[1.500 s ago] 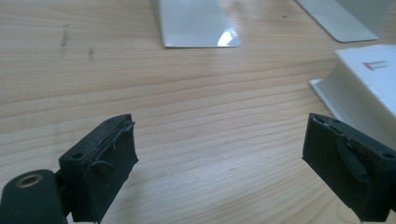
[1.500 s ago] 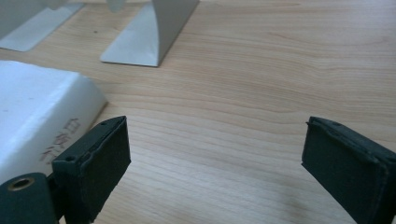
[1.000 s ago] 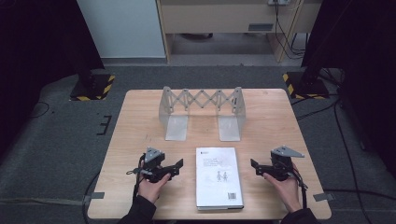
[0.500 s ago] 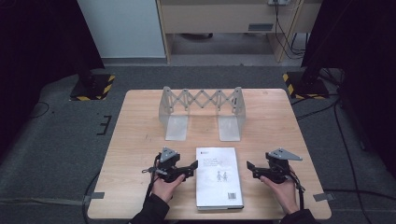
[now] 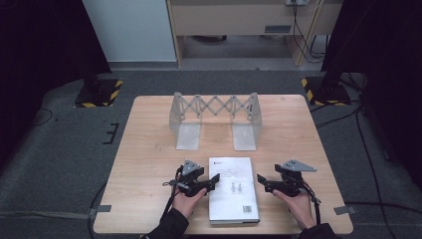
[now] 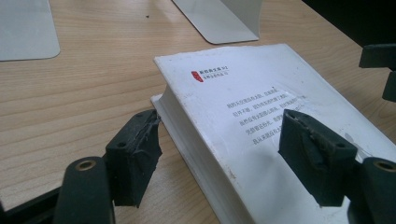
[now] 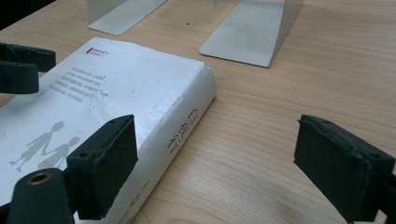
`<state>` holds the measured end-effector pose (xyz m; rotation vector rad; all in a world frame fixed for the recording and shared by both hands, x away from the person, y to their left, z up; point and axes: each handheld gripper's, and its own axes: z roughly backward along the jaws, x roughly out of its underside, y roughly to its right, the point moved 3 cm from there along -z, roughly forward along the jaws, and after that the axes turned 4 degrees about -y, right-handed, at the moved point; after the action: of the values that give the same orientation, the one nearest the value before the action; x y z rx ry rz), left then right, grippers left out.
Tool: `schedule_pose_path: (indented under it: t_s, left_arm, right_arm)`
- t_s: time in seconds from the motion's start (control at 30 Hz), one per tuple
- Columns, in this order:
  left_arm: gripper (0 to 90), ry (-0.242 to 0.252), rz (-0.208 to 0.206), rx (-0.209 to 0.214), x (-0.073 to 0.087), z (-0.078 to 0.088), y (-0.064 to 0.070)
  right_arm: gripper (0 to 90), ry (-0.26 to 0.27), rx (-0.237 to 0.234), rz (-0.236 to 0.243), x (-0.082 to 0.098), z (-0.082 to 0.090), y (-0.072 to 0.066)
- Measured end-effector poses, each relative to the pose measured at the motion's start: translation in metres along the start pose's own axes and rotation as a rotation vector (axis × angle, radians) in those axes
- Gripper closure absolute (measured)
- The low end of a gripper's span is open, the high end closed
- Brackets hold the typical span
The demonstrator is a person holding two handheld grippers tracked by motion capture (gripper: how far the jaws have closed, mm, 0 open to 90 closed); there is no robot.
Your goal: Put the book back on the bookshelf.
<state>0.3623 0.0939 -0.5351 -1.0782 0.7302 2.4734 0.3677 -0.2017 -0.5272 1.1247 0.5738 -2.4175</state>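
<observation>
straddling book [image 5: 233,189] page edge, l gripper [image 5: 211,183] jaws just closing, not yet pressing.

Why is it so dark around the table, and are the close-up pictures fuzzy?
High view: light falls on the table, while the room's sides sink into black. Left gripper view: the book is sharp, its near corner soft. Right gripper view: sharp on the cover, with mild glare on the metal bookend.

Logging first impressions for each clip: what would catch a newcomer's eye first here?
The white book lying flat at the table's near edge, flanked by the left gripper and the right gripper. The left one's jaws straddle the book's edge and have just been closing, not yet pressing it. Behind stands a grey expandable book rack, nothing in it.
</observation>
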Motion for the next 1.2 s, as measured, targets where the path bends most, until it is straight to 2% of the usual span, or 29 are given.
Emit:
schedule_pose_path:
  t_s: [0.03, 0.23, 0.4, 0.53, 0.6, 0.63, 0.67, 0.8, 0.9, 0.93, 1.07, 1.2]
  left_arm:
    - [30.9, 0.004, 0.011, 0.013, 0.002, -0.001, 0.000]
    - [38.1, 0.001, 0.018, 0.048, 0.005, -0.005, 0.002]
    - [39.0, -0.009, 0.059, 0.082, 0.005, -0.009, 0.004]
    - [39.4, -0.007, 0.066, 0.085, 0.004, -0.007, 0.004]
    - [40.8, 0.002, 0.069, 0.089, 0.003, -0.005, 0.004]
    - [41.8, 0.039, 0.072, 0.098, 0.000, -0.001, 0.005]
    - [42.5, 0.055, 0.068, 0.100, -0.001, 0.002, 0.007]
    - [41.9, 0.091, 0.052, 0.101, -0.005, 0.006, 0.012]
    - [41.0, 0.104, 0.061, 0.109, -0.006, 0.007, 0.014]
    - [40.9, 0.123, 0.086, 0.128, -0.007, 0.008, 0.015]
    - [38.1, 0.142, 0.122, 0.155, -0.008, 0.003, 0.016]
    - [37.5, 0.142, 0.112, 0.159, -0.008, -0.001, 0.020]
  right_arm:
    - [13.6, -0.004, 0.000, 0.004, 0.000, -0.001, 0.000]
    - [13.6, -0.005, -0.004, 0.002, 0.001, -0.003, 0.001]
    - [15.0, -0.006, -0.020, -0.005, 0.002, -0.004, 0.001]
    - [15.4, -0.009, -0.031, -0.005, 0.002, -0.004, -0.001]
    - [15.4, -0.010, -0.032, -0.003, 0.002, -0.004, -0.001]
    - [15.3, -0.006, -0.032, -0.012, 0.002, -0.004, -0.001]
    - [15.3, -0.007, -0.033, -0.008, 0.002, -0.004, 0.000]
    - [15.1, -0.003, -0.034, -0.011, 0.002, -0.004, 0.000]
    - [14.9, -0.003, -0.035, -0.009, 0.002, -0.004, -0.001]
    - [14.9, -0.002, -0.037, -0.011, 0.001, -0.004, -0.001]
    - [14.9, 0.002, -0.038, -0.018, 0.001, -0.004, 0.000]
    - [14.9, 0.002, -0.042, -0.019, 0.001, -0.004, -0.001]
